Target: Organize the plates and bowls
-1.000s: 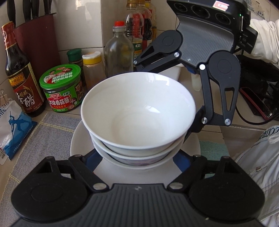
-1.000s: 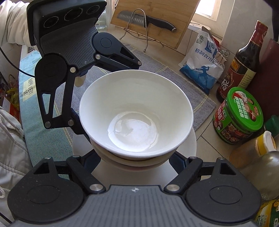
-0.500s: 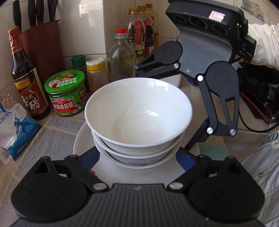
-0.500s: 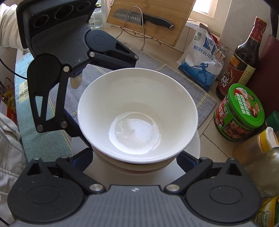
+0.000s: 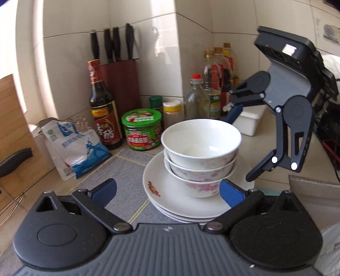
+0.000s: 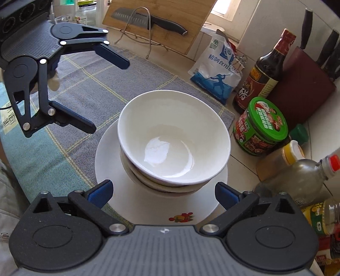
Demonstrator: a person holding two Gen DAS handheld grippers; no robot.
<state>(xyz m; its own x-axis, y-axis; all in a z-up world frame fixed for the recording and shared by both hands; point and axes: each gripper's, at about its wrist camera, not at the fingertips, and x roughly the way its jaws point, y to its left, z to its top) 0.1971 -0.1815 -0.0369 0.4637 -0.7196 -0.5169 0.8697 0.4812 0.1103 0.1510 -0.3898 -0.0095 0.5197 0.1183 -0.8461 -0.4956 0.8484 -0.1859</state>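
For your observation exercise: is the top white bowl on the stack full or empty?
Empty. The right wrist view looks straight down into the top bowl and shows only bare, glossy white glaze with a light reflection at the bottom.

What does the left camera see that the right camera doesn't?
Only the left wrist view shows the pink flowers on the lower bowls, the white box behind them and the stacked edges of the plates.

Only the right wrist view shows the big knife on the cutting board and the wire rack.

Both show the top bowl, the green-lidded jar, the dark bottle, the salt bag and the grey mat.
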